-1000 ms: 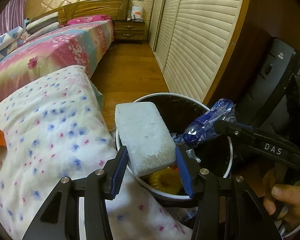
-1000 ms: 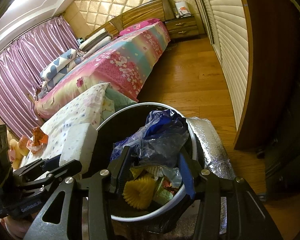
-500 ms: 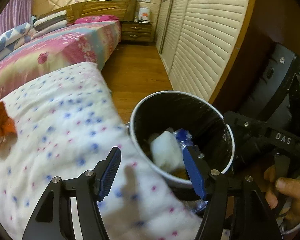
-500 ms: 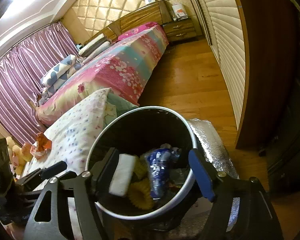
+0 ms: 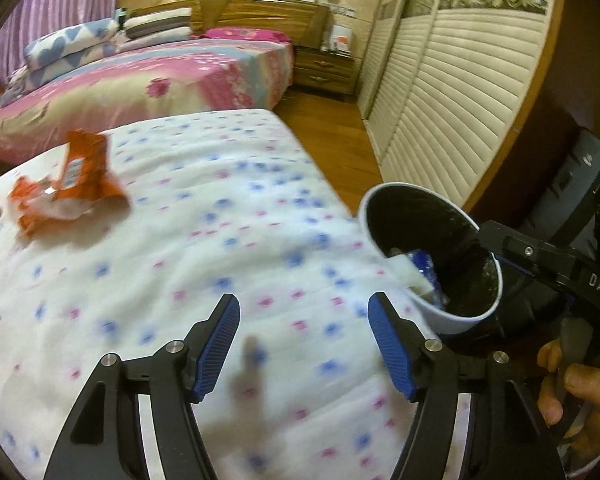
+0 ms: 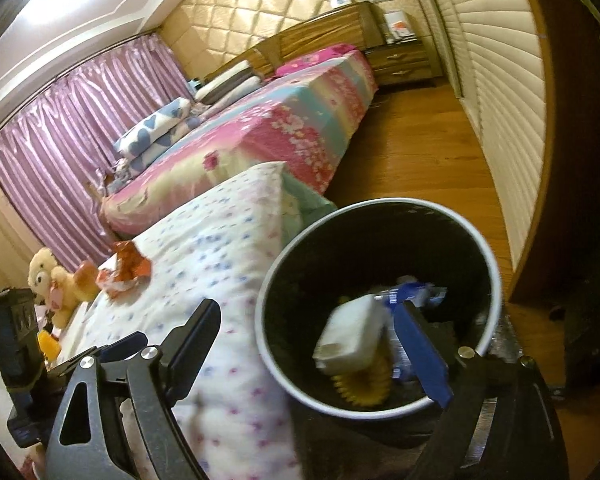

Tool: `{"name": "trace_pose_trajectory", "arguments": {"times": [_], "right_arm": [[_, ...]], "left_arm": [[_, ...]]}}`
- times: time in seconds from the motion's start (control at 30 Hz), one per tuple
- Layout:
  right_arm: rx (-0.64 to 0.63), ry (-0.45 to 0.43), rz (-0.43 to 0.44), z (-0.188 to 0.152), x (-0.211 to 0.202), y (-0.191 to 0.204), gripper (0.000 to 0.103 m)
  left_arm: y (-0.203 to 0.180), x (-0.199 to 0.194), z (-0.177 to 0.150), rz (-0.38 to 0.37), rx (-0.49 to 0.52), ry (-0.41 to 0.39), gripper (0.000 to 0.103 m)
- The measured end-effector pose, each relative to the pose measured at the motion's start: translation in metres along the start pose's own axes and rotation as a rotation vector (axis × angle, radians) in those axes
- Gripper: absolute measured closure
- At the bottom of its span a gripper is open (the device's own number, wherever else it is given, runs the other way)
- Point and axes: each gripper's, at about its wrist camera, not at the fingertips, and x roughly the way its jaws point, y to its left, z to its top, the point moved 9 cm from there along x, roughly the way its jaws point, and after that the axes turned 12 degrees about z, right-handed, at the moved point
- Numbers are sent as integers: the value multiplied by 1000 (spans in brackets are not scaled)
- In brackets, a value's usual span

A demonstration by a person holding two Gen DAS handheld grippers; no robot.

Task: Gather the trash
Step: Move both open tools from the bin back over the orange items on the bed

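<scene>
- Left gripper (image 5: 304, 332): jaws parted with nothing between them, hanging over the spotted quilt (image 5: 172, 280). One second earlier its blue pads clamped the white foam block (image 5: 410, 278) above the bin; the block has since been let go.
- Right gripper (image 6: 306, 344): jaws opening, wide apart and empty, one finger over the quilt and the other over the bin's mouth. One second earlier it pinched the blue plastic wrapper (image 6: 414, 294), which is now released.
- Trash bin (image 6: 496, 280): round, white-rimmed, black inside, standing just beside the quilt's edge. In the left wrist view it has shifted from the centre of the frame to the right edge, as the left gripper has swung away over the quilt.
- White foam block: now inside the bin, tilted, lying on a yellow ridged item (image 6: 360, 390). Earlier it was held above the rim.
- Blue plastic wrapper: now inside the bin, just behind and beside the foam block.
- Orange snack wrapper (image 5: 66, 182): crumpled on the quilt, well apart from the bin; a second ago only its edge showed at the left border, and now it is fully in view.
- Teddy bear (image 6: 50, 284): at the quilt's far corner, near the orange wrapper.
- Person's hand (image 5: 580, 396): wrapped around the right gripper's handle.
</scene>
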Motion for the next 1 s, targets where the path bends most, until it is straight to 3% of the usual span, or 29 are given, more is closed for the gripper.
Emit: {"name": "trace_pose_trajectory", "arguments": {"times": [0.63, 1.0], "right_arm": [[-80, 111, 136, -34, 67, 93, 12], [-118, 176, 186, -46, 106, 127, 12]], "left_arm": [[133, -36, -33, 139, -217, 5, 37], [186, -42, -32, 222, -274, -7, 37]]}}
